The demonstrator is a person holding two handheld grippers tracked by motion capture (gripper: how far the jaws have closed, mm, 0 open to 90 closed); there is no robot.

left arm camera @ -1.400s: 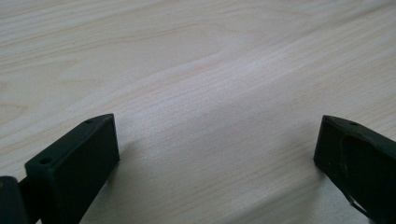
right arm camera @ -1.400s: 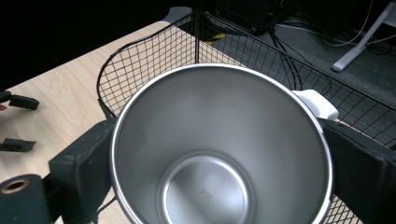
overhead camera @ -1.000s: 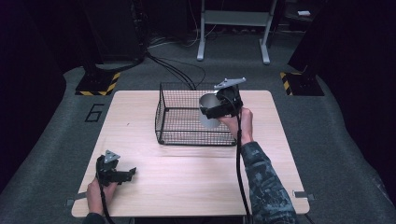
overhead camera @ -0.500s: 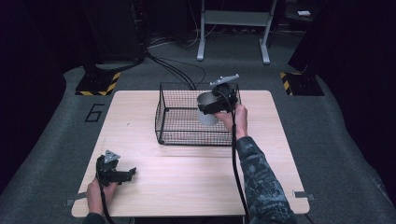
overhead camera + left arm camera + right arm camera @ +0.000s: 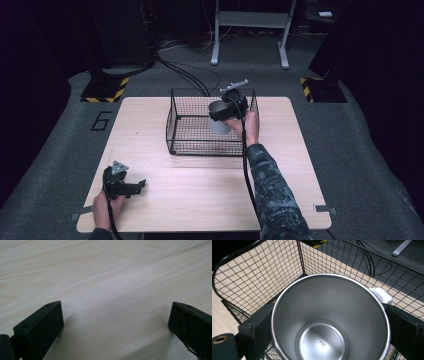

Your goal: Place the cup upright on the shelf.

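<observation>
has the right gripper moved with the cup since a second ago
Yes. The right gripper has carried the steel cup from the wire basket's right wall leftward, over its inside.

surface: middle of the scene, floor on every side.
wire basket: on the surface, far half, a little right of centre.
steel cup: inside the wire basket, toward its right side, between the jaws of the right gripper.
right gripper: over the basket's right part, the person's forearm reaching in from the near right.
left gripper: near left part of the surface, well apart from the basket, with bare surface between its 2 jaws.
cables: on the floor beyond the far edge of the surface.
frame legs: far side, behind the basket.
</observation>
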